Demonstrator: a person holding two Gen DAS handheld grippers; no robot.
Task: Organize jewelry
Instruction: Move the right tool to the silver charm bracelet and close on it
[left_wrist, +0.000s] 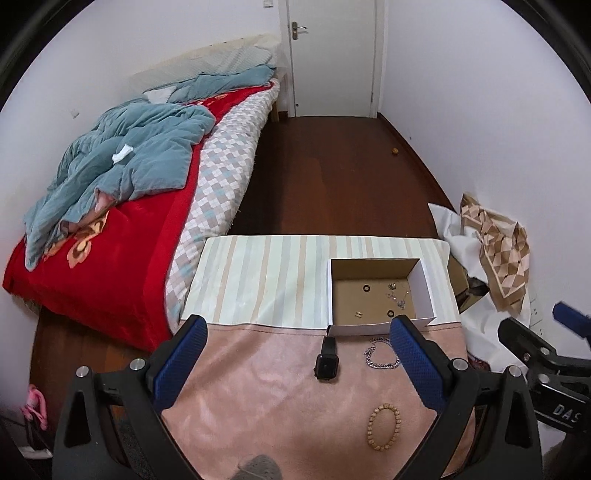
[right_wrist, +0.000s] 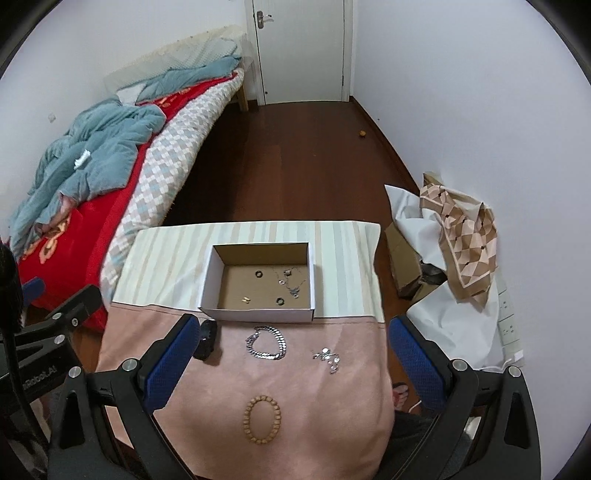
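An open cardboard box (right_wrist: 258, 312) (left_wrist: 373, 326) stands on the cloth-covered table and holds two black rings, a small gold piece and a thin silver necklace (right_wrist: 291, 282). In front of it on the pink cloth lie a black smartwatch (left_wrist: 327, 360) (right_wrist: 207, 338), a silver chain bracelet (right_wrist: 266, 343) (left_wrist: 382, 354), a small crystal piece (right_wrist: 327, 358) and a wooden bead bracelet (right_wrist: 262, 419) (left_wrist: 384, 426). My left gripper (left_wrist: 297, 363) is open and empty above the watch. My right gripper (right_wrist: 291, 363) is open and empty above the chain bracelet.
A bed with a red blanket (left_wrist: 99, 266) and blue quilt stands to the left. Crumpled paper and a patterned bag (right_wrist: 461, 229) lie on the floor to the right by the wall. A dark wooden floor (right_wrist: 295, 166) leads to a white door (right_wrist: 303, 48).
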